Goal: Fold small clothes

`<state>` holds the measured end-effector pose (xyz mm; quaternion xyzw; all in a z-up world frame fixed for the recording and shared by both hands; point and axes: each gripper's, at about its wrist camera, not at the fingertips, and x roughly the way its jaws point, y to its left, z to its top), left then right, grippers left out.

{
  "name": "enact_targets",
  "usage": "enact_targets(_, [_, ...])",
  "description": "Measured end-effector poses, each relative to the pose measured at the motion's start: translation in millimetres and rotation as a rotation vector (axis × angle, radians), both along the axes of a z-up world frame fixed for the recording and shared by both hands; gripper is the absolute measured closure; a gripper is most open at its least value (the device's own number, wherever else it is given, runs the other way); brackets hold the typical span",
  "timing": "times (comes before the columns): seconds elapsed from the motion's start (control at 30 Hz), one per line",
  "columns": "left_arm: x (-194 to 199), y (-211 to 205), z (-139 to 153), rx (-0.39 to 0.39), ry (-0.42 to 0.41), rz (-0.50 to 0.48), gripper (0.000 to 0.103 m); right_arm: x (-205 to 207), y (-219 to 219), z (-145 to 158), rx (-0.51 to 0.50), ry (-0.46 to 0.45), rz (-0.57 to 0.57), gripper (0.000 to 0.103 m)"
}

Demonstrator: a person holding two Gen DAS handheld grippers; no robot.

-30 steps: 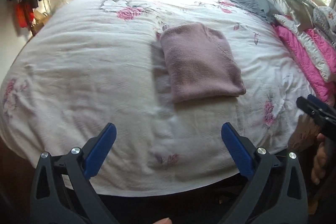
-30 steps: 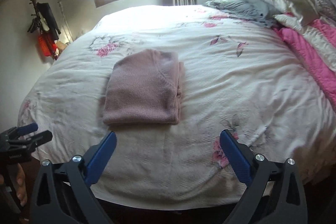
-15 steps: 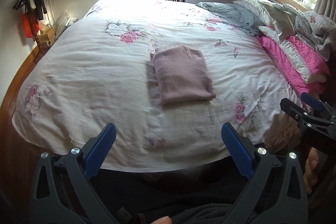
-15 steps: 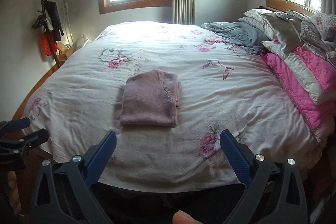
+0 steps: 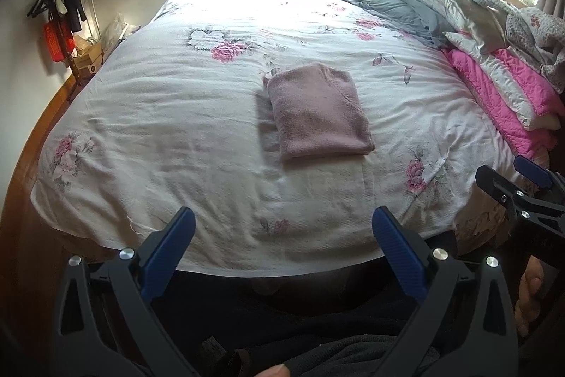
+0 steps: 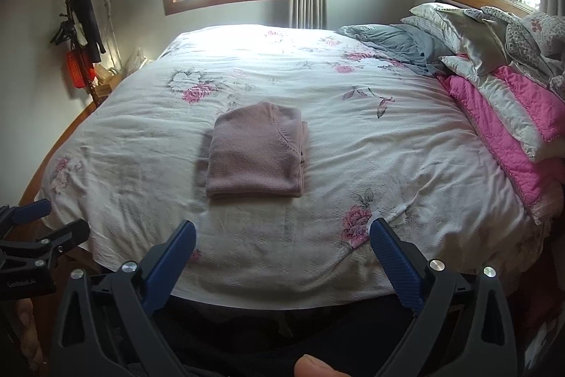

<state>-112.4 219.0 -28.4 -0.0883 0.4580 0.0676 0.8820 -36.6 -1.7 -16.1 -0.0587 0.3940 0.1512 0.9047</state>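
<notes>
A dusty-pink knitted garment (image 5: 319, 111) (image 6: 256, 154) lies folded into a neat rectangle in the middle of the bed, on a white floral bedspread (image 5: 169, 115) (image 6: 406, 151). My left gripper (image 5: 282, 223) is open and empty, held off the near edge of the bed, well short of the garment. My right gripper (image 6: 282, 230) is also open and empty, likewise back from the bed's edge. Each gripper shows at the side of the other's view: the right one (image 5: 508, 177) and the left one (image 6: 53, 218).
Pillows and a pink quilt (image 5: 508, 87) (image 6: 501, 129) are piled along the right side of the bed, with a grey blanket (image 6: 392, 41) behind. A coat stand with a red bag (image 5: 56, 23) stands by the left wall. The wooden bed frame (image 5: 39, 136) runs along the left.
Both grippers have pulled back from the bed, so the folded garment looks smaller and farther away. Both stayed open and empty; the garment has not moved.
</notes>
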Motion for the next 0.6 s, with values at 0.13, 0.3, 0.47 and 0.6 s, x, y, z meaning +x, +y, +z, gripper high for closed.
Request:
enact_targets(0.13, [1.3,2.0,-1.9,-0.006,0.0,0.002,0.003,-0.5,2.9,-1.2,-0.011,-0.001,0.008,0.004])
enact_targets(0.3, [5.7,5.6,-3.5,-0.008,0.006,-0.002,0.003,1.2,4.4,-2.8,-0.016,-0.002,0.012,0.004])
enact_targets(0.47, [8.3,4.8,-6.2,-0.008,0.014,-0.003,0.003,3.2,4.9,-4.7,-0.019,0.0,0.016,0.004])
enact_targets(0.6, [9.7,4.9,-7.2,-0.006,0.014,-0.002,0.003,3.4,4.8,-4.1,-0.02,-0.002,0.015,0.004])
